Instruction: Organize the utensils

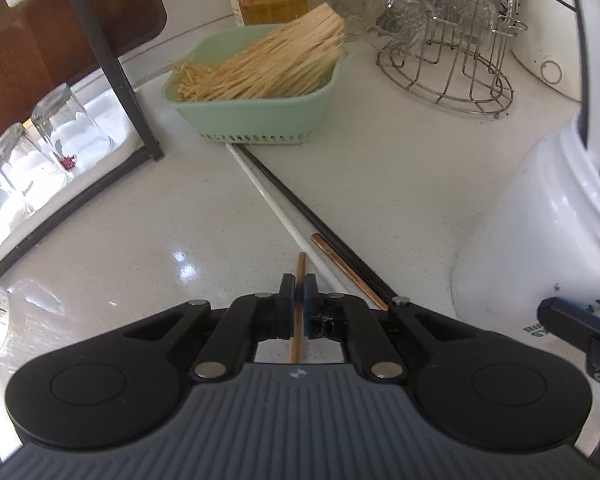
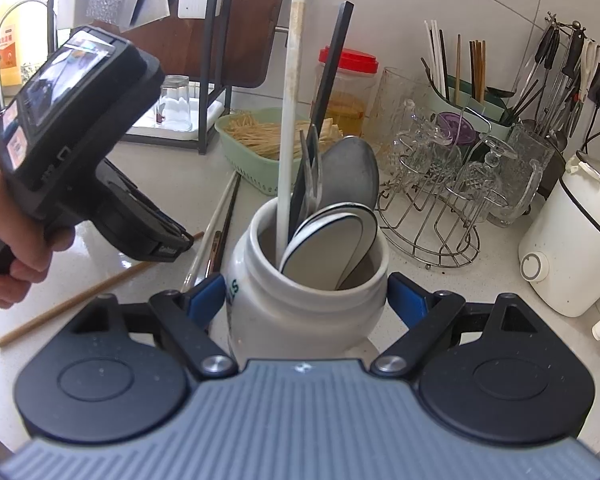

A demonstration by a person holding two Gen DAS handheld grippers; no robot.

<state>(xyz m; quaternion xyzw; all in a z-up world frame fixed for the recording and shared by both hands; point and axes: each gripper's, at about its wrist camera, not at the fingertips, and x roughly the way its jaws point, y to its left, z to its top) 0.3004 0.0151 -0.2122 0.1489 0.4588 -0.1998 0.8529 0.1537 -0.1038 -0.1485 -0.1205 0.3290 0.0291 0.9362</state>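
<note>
Left gripper [image 1: 299, 292] pinches a wooden chopstick [image 1: 299, 312] on the counter; right gripper [image 2: 306, 300], spread wide, braces the white jar [image 2: 300, 312]; next, lift chopstick into jar.

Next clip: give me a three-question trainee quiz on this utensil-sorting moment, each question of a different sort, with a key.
1. True or false: the left hand-held gripper is shut on a wooden chopstick.
2. Which stands between the fingers of the right hand-held gripper? A) green basket B) white ceramic jar C) glass rack
3. Fill in: the white chopstick and the black chopstick on the counter lie with their far ends at the ______ basket.

Key: 1 true; 2 B, the white ceramic jar; 3 green.
</note>
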